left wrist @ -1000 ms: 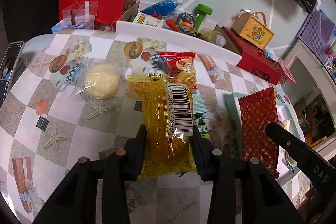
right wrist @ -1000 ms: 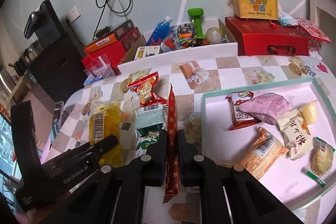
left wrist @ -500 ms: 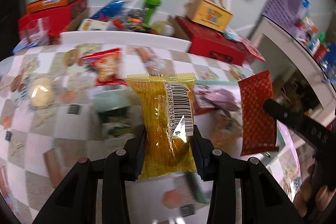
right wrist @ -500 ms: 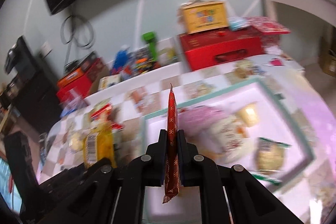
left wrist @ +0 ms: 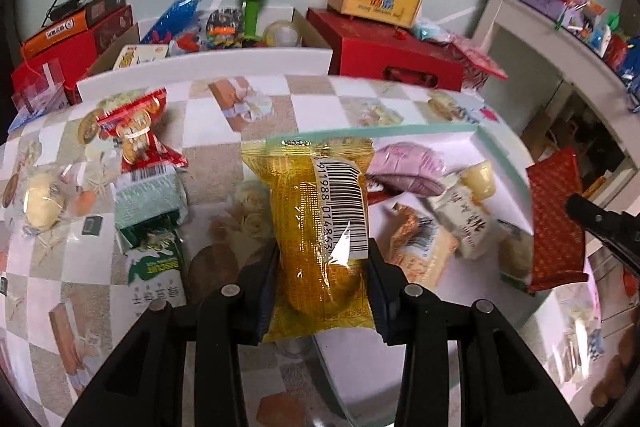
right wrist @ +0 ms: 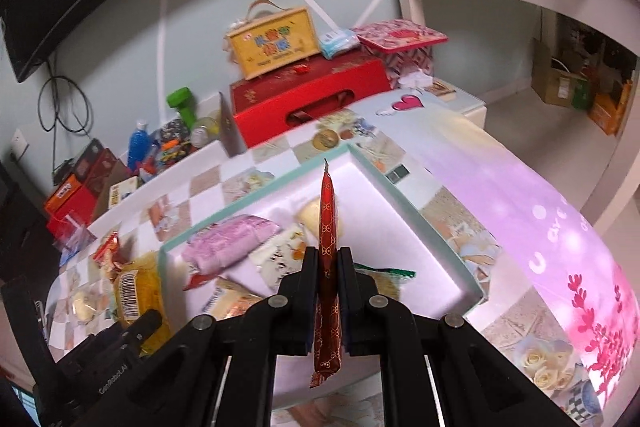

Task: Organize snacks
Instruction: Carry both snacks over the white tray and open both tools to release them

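While facing forward, left gripper (left wrist: 322, 291) pinching yellow packet (left wrist: 320, 227) over tray (left wrist: 502, 157) edge, showing loose snacks (left wrist: 148, 211) lying left on table (left wrist: 256, 131). Right gripper (right wrist: 328, 277) squeezing thin red packet (right wrist: 328, 251) edge-on above tray middle, revealing bare floor (right wrist: 532, 123) beyond. Pink bag (right wrist: 228, 239) and others crowding tray's near half; far corner lying open.
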`<state>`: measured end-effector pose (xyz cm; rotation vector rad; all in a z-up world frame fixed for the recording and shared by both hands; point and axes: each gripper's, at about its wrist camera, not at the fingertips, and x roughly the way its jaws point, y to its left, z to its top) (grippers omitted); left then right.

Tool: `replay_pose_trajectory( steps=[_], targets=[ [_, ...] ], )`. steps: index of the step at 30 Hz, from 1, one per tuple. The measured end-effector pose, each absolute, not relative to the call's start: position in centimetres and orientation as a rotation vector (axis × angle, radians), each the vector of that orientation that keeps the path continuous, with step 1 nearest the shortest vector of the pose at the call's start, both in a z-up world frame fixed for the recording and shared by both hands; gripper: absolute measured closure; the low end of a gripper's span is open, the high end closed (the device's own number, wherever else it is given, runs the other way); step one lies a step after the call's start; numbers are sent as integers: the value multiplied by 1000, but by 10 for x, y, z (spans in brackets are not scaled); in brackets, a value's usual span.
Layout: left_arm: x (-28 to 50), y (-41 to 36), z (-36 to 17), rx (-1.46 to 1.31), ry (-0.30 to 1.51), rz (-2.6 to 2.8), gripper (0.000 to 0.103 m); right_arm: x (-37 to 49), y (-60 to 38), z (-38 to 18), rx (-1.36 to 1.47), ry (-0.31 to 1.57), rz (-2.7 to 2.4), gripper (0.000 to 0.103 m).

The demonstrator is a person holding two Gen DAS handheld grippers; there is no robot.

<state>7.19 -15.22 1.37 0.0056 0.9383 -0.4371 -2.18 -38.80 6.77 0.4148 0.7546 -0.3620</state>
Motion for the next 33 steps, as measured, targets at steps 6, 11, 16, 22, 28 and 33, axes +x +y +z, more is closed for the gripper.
replay_pose_trajectory(
  steps=[6,11,16,22,28,33],
  targets=[
    [71,-164,10,73,924,-415,61,-24,-394,60,431,770,-374,93],
    [69,-174,6,49,948,-484,61,-19,-391,55,434,786,-369,93],
    [65,-185,2,58,965,-521,61,-17,-389,51,433,797,-366,93],
    [63,-186,6,48,980,-542,48,-13,-384,50,443,805,-344,90],
    [60,-177,21,30,952,-540,36,-9,-373,55,468,777,-248,90],
    [64,-163,26,3,946,-503,35,-8,-372,52,465,793,-268,90]
  ],
)
